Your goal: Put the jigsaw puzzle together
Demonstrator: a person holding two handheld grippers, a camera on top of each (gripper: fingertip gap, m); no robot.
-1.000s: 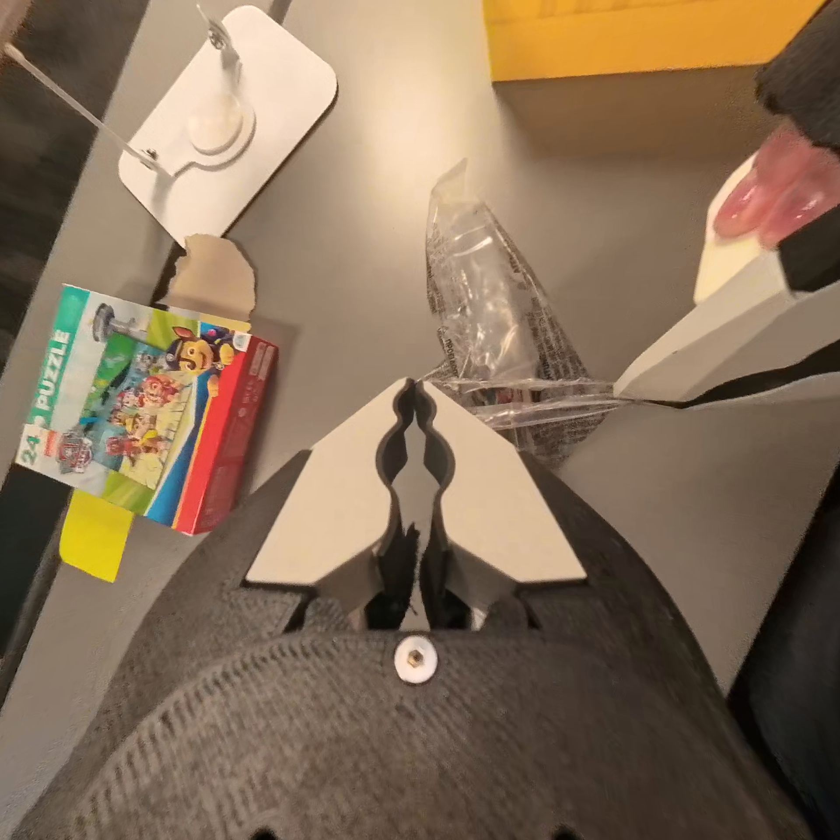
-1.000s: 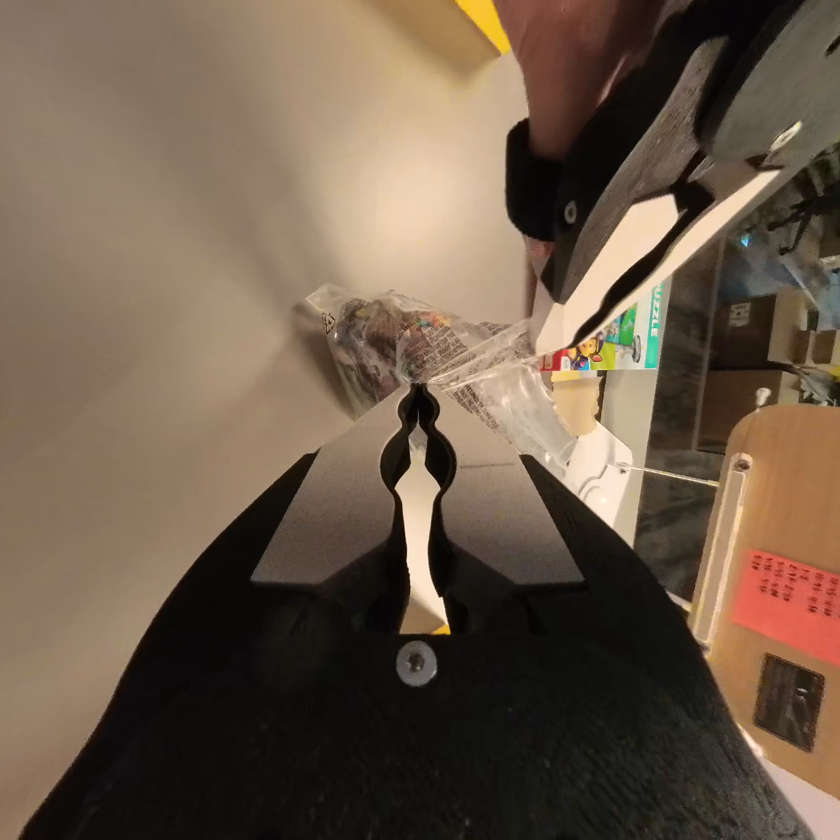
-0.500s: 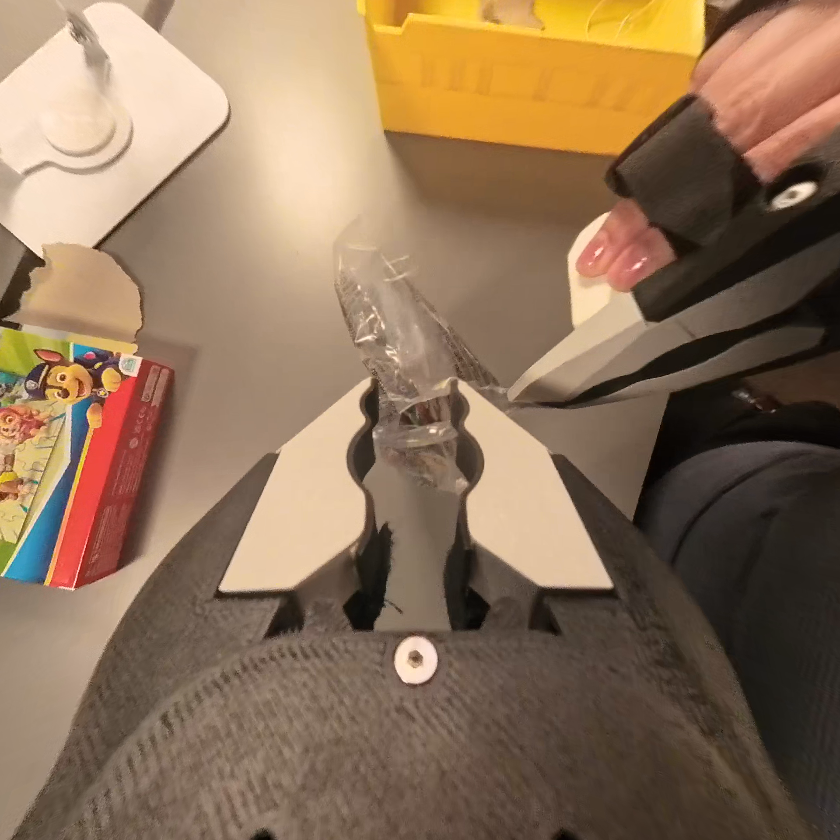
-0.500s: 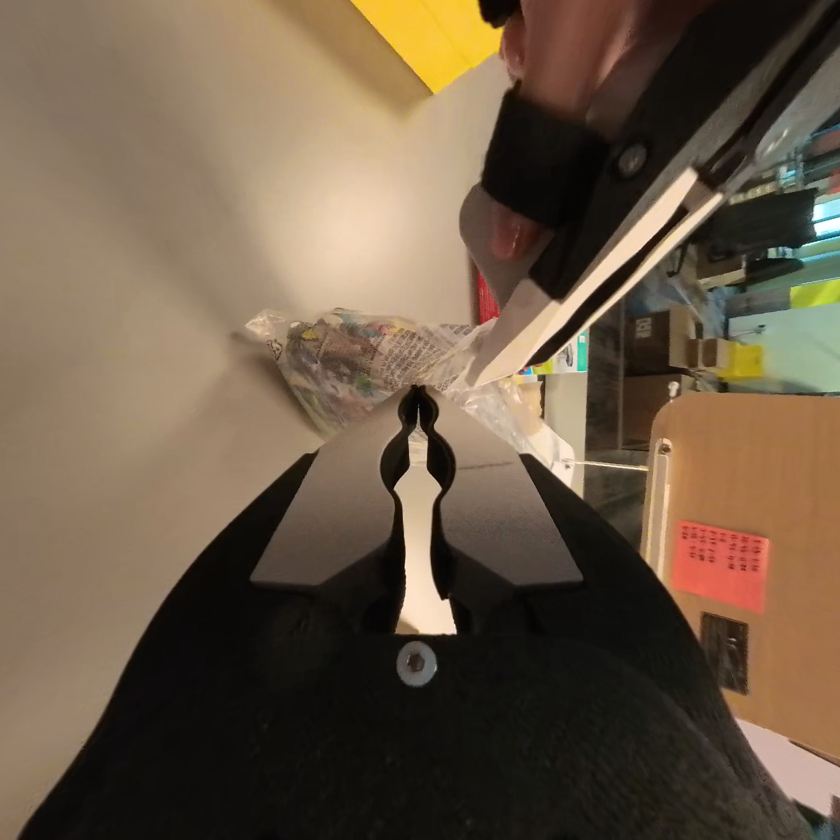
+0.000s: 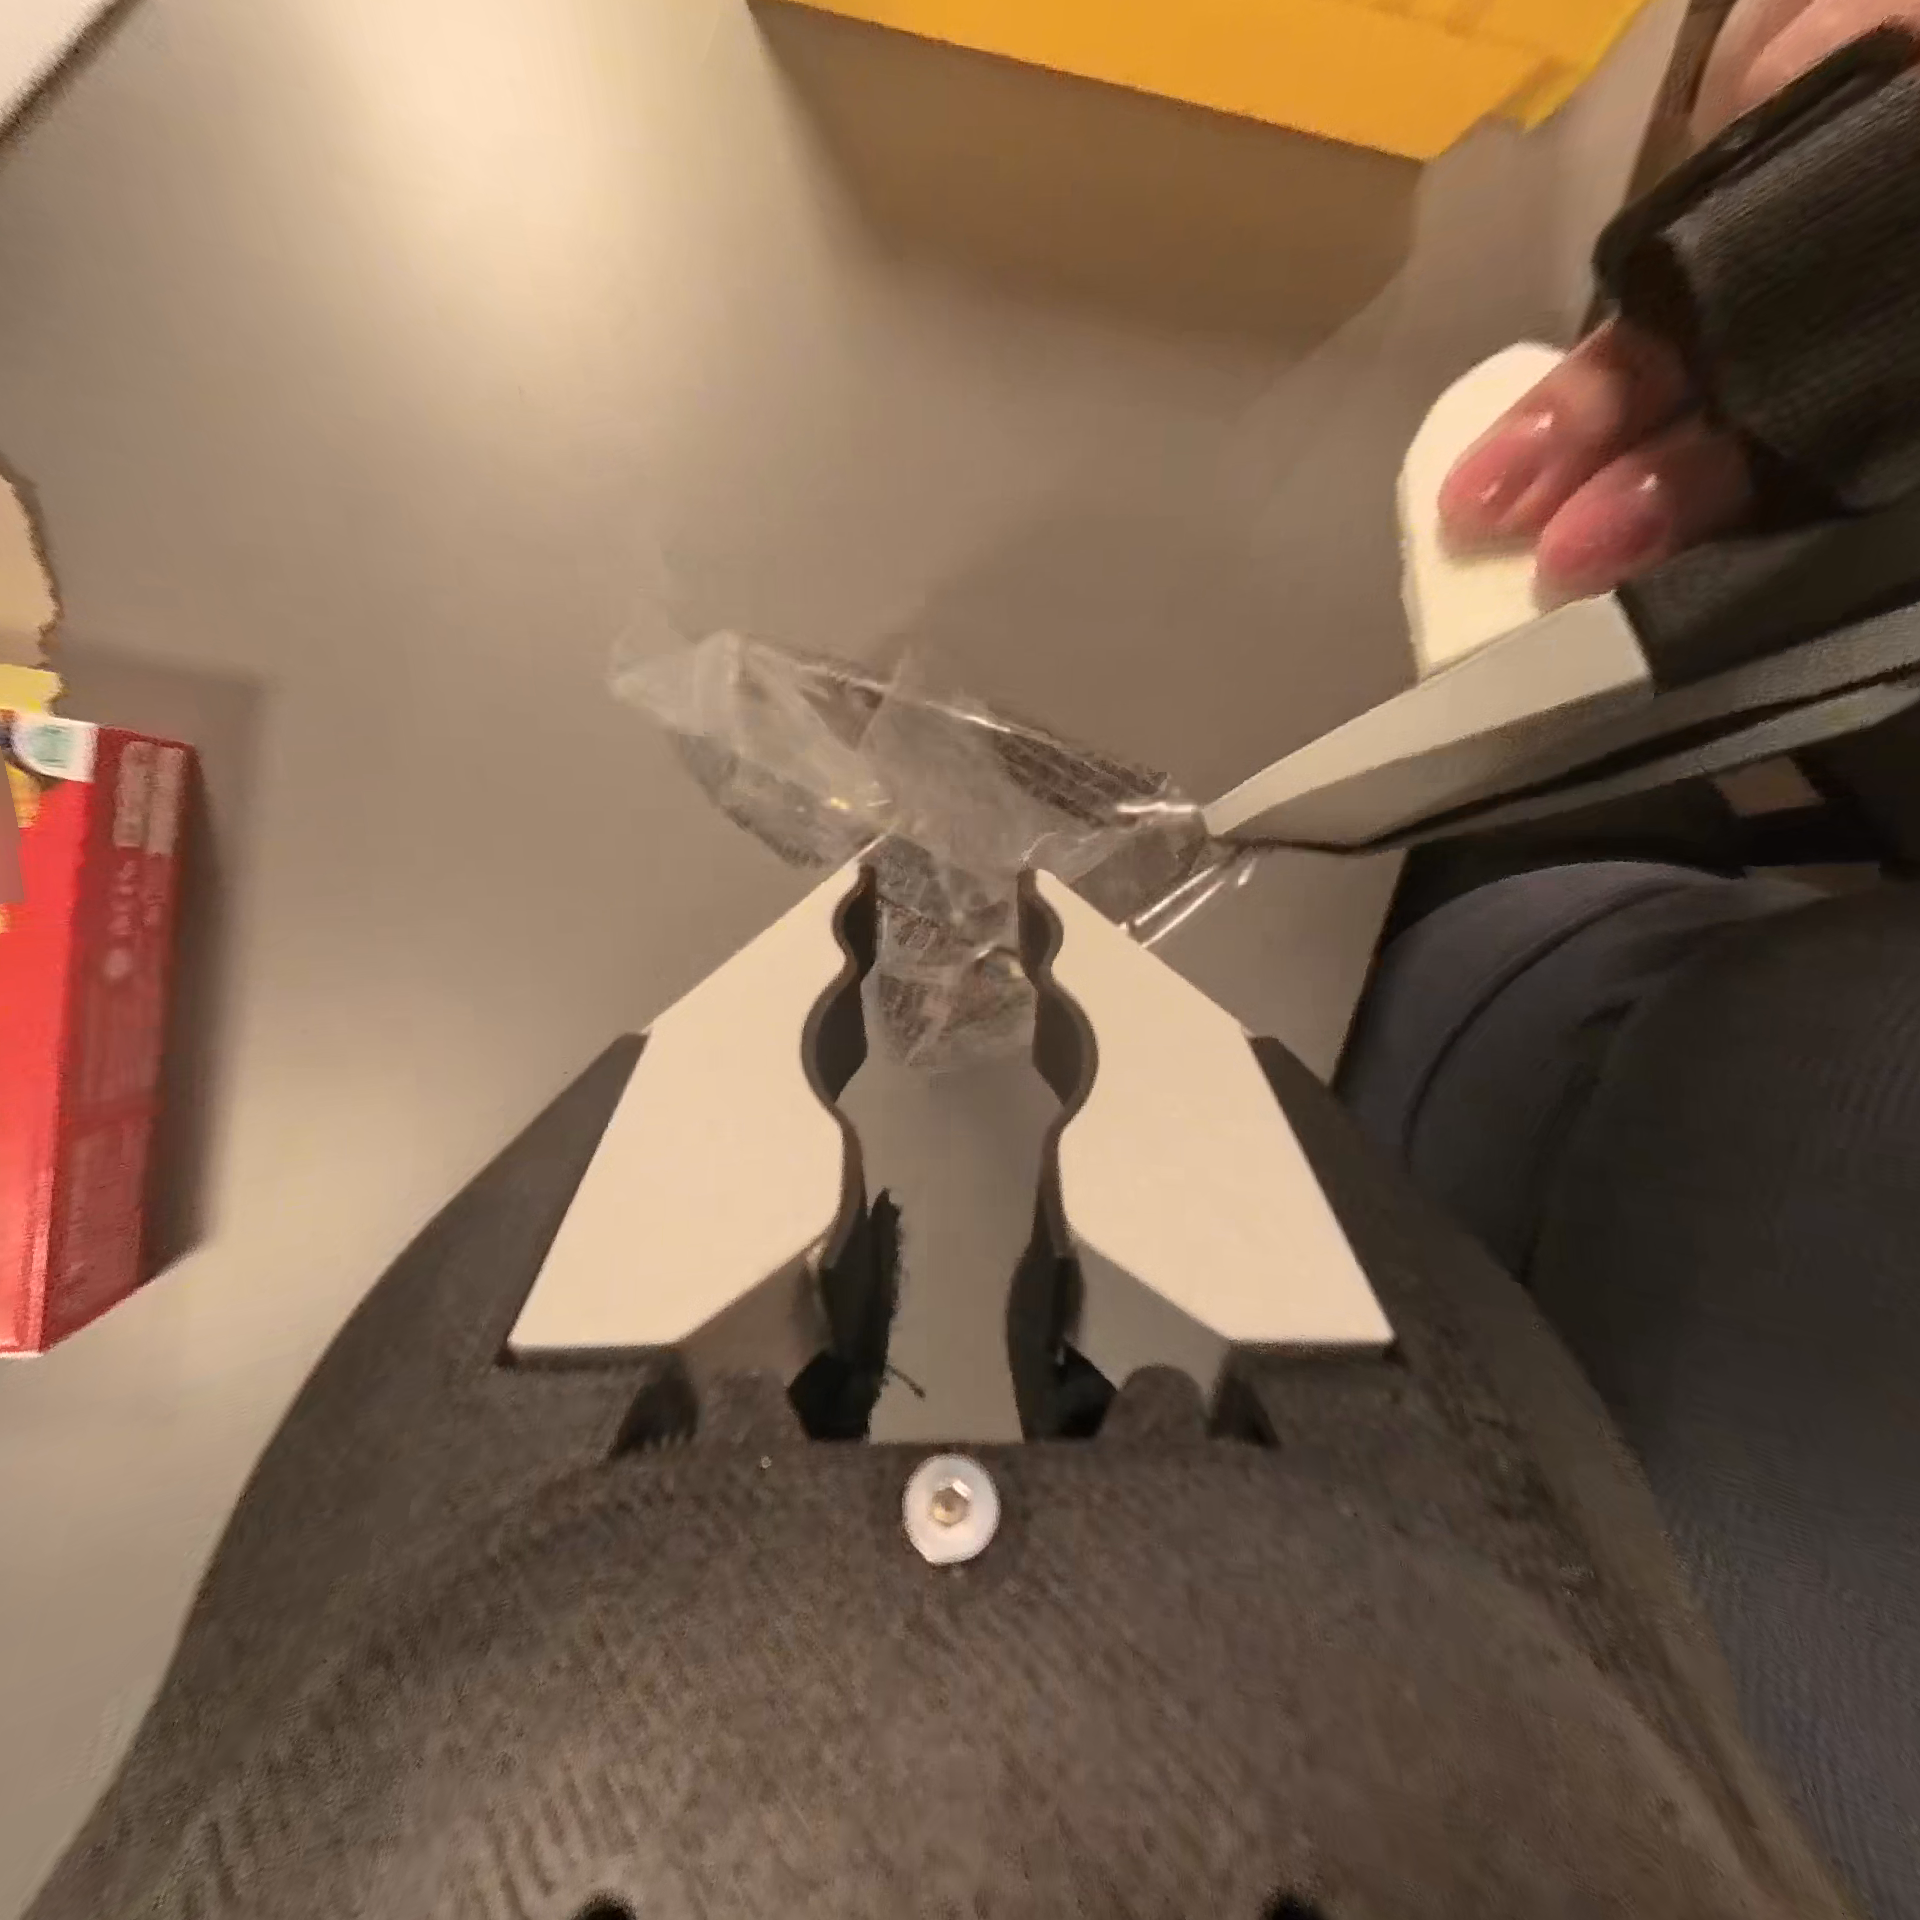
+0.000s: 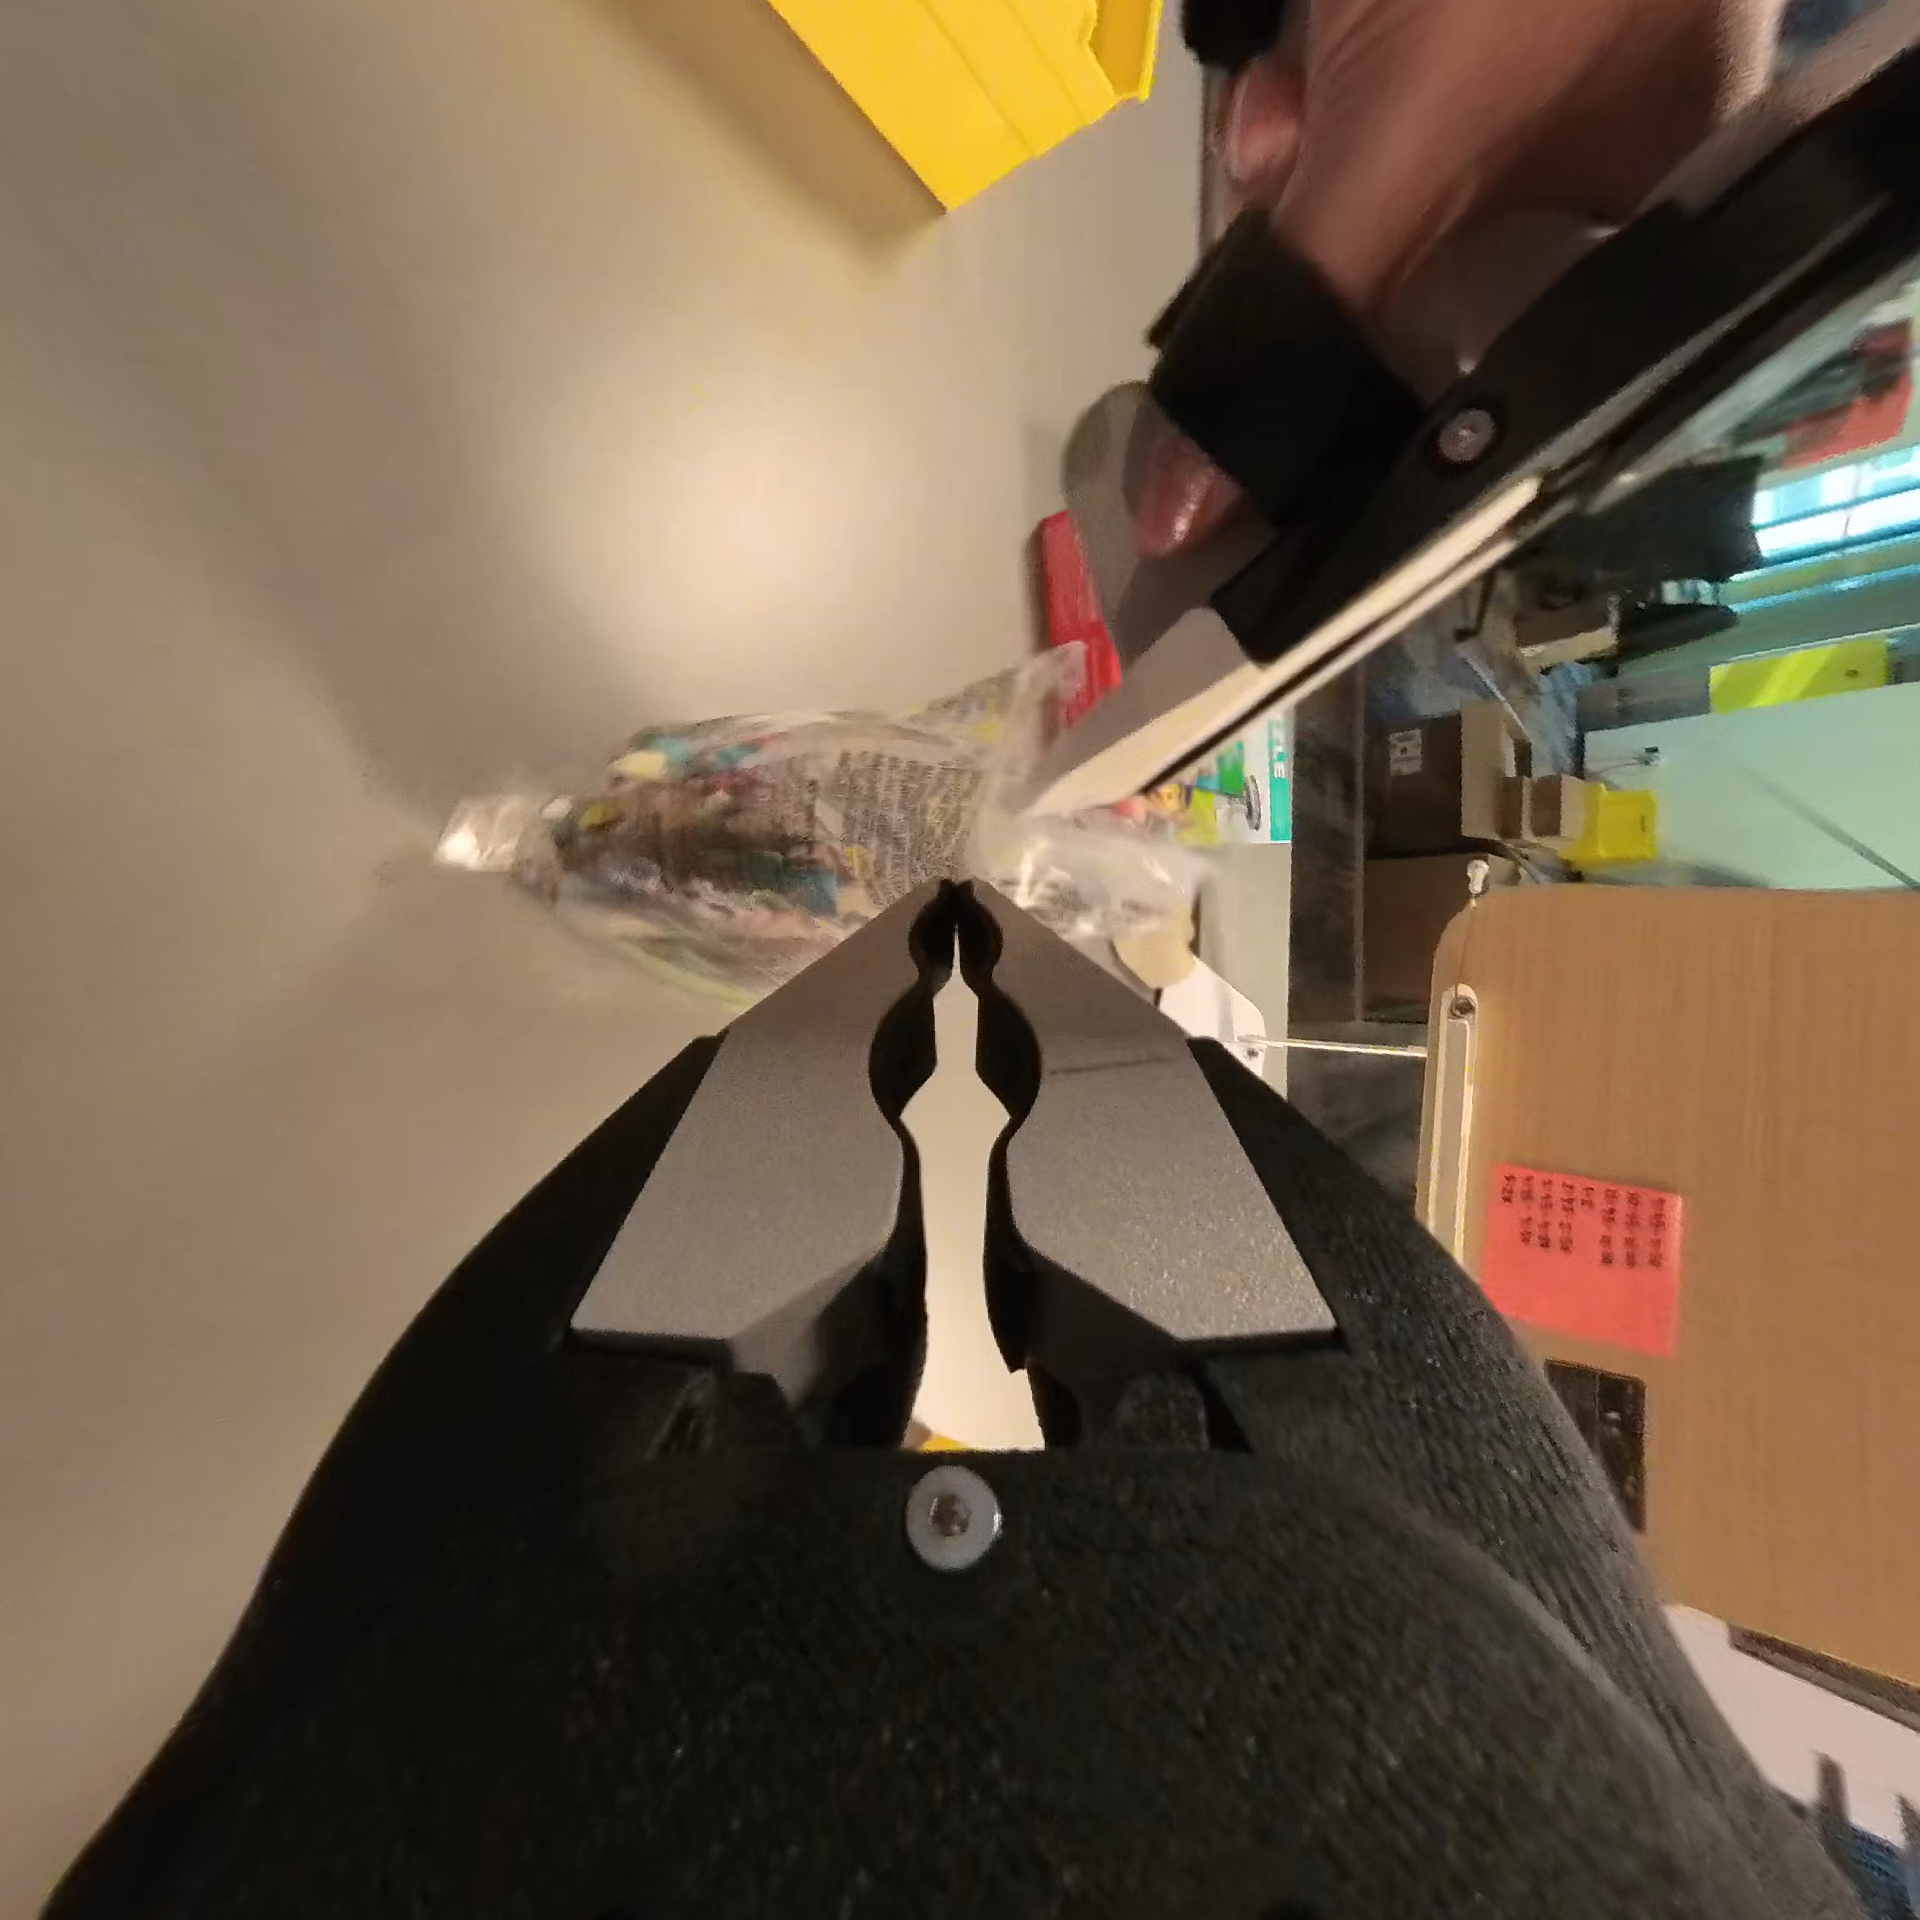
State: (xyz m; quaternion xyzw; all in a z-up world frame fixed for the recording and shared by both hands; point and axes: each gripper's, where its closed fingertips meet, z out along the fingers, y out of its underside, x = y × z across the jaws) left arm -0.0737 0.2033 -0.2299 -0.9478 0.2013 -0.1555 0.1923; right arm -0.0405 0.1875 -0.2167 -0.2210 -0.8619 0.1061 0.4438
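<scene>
Clear plastic bag (image 5: 914, 790) with colourful pieces inside hangs above the grey table (image 5: 416, 416), caught from two sides. The left gripper (image 5: 940, 883) has its fingers part open and closed on a bunched fold. At three o'clock the right gripper (image 5: 1210, 826) pinches the bag's edge, fingers tight together. Red box (image 5: 83, 1039) at nine o'clock, yellow bin (image 5: 1143, 52) at twelve. Bag looks unopened.

Clear plastic bag (image 6: 727, 821) with black print, multicoloured pieces inside; beside bag, grey table (image 5: 468, 416); beyond bag, yellow bin (image 5: 1195, 62); left of bag, red box (image 5: 83, 1039).
</scene>
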